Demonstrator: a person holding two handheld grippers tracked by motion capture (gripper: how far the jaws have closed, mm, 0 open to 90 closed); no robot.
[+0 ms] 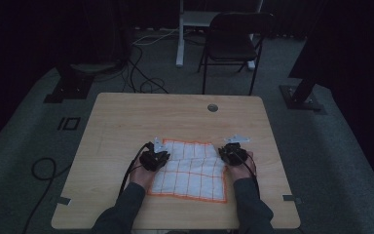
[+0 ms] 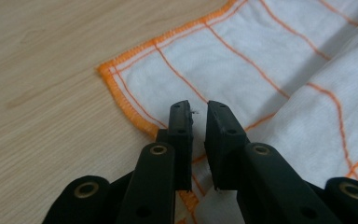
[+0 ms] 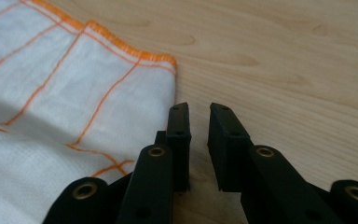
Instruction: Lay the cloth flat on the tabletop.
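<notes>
A white cloth [image 1: 190, 170] with an orange grid and orange hem lies on the near half of the wooden table [image 1: 175, 112], with a fold ridge running across its middle. My left gripper [image 1: 156, 155] hovers at the cloth's left edge. In the left gripper view its jaws [image 2: 199, 105] stand a narrow gap apart over the cloth [image 2: 261, 60] near a hemmed corner, pinching nothing. My right gripper [image 1: 233, 152] is at the cloth's right edge. Its jaws [image 3: 199, 107] are also slightly apart over bare wood [image 3: 284, 56], just beside the cloth [image 3: 74, 93].
A round cable hole [image 1: 213, 107] sits near the table's far edge. Beyond the table stand a dark folding chair [image 1: 233, 39] and a white post [image 1: 180, 34]. Cables [image 1: 141, 83] lie on the floor, with dark stand bases at both sides.
</notes>
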